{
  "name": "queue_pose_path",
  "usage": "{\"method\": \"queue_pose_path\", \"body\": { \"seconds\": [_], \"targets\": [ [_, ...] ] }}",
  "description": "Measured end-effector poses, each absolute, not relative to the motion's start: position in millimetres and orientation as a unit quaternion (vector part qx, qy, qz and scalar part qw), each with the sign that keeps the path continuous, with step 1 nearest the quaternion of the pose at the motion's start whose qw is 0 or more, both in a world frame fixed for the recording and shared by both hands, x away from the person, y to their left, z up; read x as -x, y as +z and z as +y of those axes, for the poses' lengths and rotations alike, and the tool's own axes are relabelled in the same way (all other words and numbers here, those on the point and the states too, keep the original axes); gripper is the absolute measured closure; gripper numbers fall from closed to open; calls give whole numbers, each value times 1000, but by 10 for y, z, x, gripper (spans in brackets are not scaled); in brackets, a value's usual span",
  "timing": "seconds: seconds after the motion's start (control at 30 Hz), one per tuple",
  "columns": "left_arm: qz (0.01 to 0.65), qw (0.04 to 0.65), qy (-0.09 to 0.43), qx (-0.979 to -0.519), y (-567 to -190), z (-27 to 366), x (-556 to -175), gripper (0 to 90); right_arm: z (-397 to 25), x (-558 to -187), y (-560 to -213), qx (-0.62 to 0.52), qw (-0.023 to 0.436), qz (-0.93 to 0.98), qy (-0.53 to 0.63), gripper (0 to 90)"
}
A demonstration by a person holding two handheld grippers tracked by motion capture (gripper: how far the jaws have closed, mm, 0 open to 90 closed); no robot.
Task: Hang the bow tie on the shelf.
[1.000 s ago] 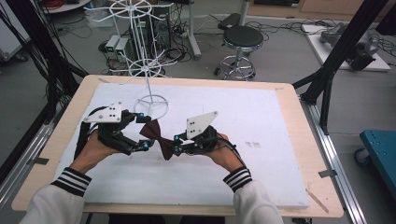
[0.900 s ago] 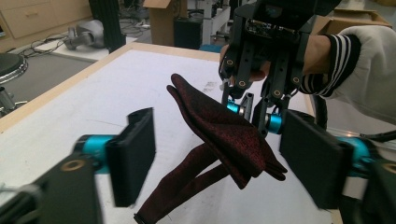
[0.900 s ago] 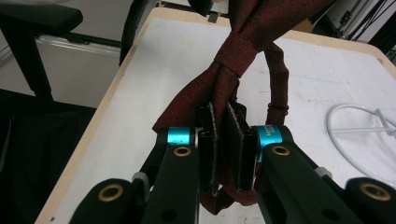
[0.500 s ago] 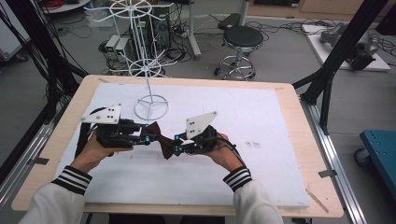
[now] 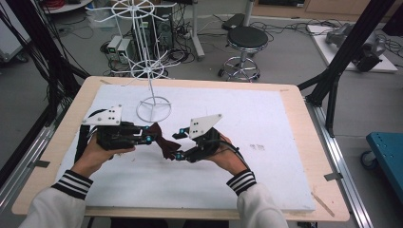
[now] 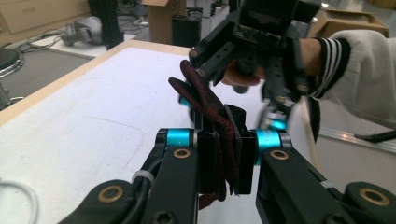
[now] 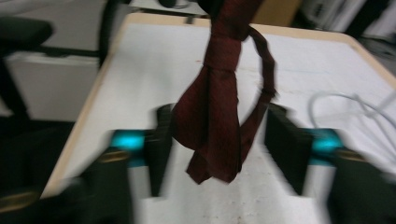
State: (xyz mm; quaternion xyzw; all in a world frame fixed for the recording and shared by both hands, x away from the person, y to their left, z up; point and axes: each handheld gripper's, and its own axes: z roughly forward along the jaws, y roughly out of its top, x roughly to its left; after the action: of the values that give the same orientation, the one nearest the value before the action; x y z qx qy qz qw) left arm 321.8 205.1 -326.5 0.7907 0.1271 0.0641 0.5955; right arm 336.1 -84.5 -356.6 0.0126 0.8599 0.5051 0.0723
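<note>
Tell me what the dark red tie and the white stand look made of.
Dark red tie: woven fabric, matte; a fine textured weave and soft folds show in the left gripper view. White stand: thin wire or rod, probably metal with a white coating; slender hoops and spokes hold their shape. The coating type cannot be told.

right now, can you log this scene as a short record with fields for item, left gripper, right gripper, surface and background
item: dark red fabric bow tie, held above the table between both grippers
left gripper: left gripper, jaws shut on one end of the bow tie
right gripper: right gripper, jaws open either side of the hanging fabric, not pressing it
surface: white foam sheet on a light wooden table
background: white wire display stand at the sheet's far left; black round stool on the floor
</note>
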Motion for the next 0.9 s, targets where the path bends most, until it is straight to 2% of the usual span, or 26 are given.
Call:
{"method": "queue_pose_path", "body": {
  "seconds": [0.07,0.17,0.2,0.67,0.9],
  "targets": [
    [131,597,71,-788,-3250,2077,-3216,836,-877,-3345,-3587,-52,63,847,526,104],
    [134,597,73,-788,-3247,2085,-3211,836,-927,-3347,-3600,-61,64,839,537,101],
    [137,595,79,-788,-3239,2092,-3208,836,-970,-3359,-3618,-77,64,833,543,6],
    [164,596,99,-780,-3199,2186,-3219,836,-1354,-3300,-3585,-149,107,798,575,7],
    [182,592,116,-776,-3126,2264,-3222,836,-1594,-3237,-3503,-188,149,781,577,7]
  ]
}}
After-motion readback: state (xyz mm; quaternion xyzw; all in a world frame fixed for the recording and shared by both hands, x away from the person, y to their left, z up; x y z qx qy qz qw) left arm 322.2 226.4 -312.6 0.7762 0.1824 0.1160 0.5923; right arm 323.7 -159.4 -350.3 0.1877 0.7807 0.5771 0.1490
